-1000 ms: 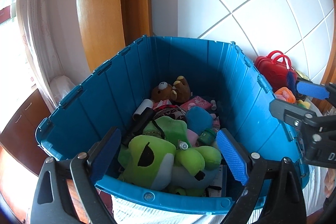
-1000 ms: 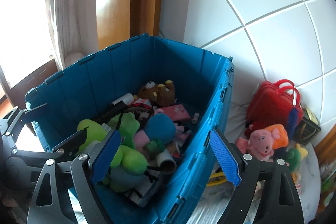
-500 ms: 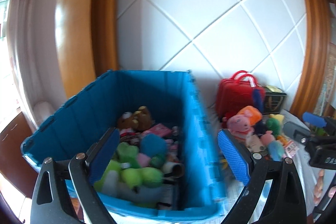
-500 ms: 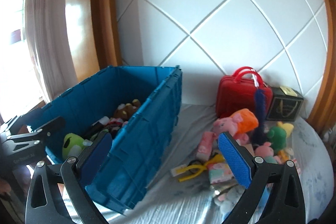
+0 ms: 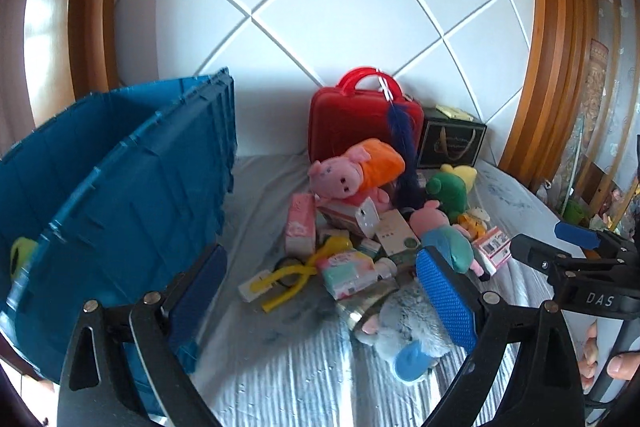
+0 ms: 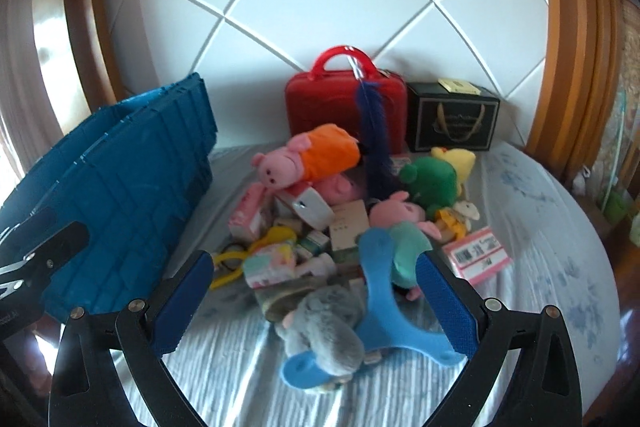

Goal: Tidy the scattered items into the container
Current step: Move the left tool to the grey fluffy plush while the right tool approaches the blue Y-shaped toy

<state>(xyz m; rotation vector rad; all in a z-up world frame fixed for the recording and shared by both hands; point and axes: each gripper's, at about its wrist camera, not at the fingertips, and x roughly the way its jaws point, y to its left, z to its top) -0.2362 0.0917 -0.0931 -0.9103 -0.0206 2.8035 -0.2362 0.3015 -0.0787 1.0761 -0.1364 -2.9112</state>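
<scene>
Both grippers face the pile of loose toys on the bed cover (image 6: 540,211), so the step in hand seems to be the reach for a next item. The right gripper (image 6: 312,301) has its jaws spread wide, and they have just been opening; nothing is held between them, although the grey plush (image 6: 324,327) and the blue three-armed toy (image 6: 384,291) lie in front of the gap. The left gripper (image 5: 320,291) is wide open too and holds nothing; the same grey plush (image 5: 404,323) lies beside its right pad. The blue container (image 5: 120,211) stands at the left side, well apart from the pile, and a green plush (image 5: 20,259) shows inside it. In the pile are also the pink pig with the orange dress (image 6: 304,159), the green frog toy (image 6: 432,183), small boxes and a yellow tool (image 5: 296,275). The red case (image 6: 344,107) and the dark box (image 6: 452,123) stand against the wall behind.

The next move probably needs one gripper to come down around the grey plush, close on its soft body, and carry it to the container. The blue toy lies partly under the plush, so it may drag along.
</scene>
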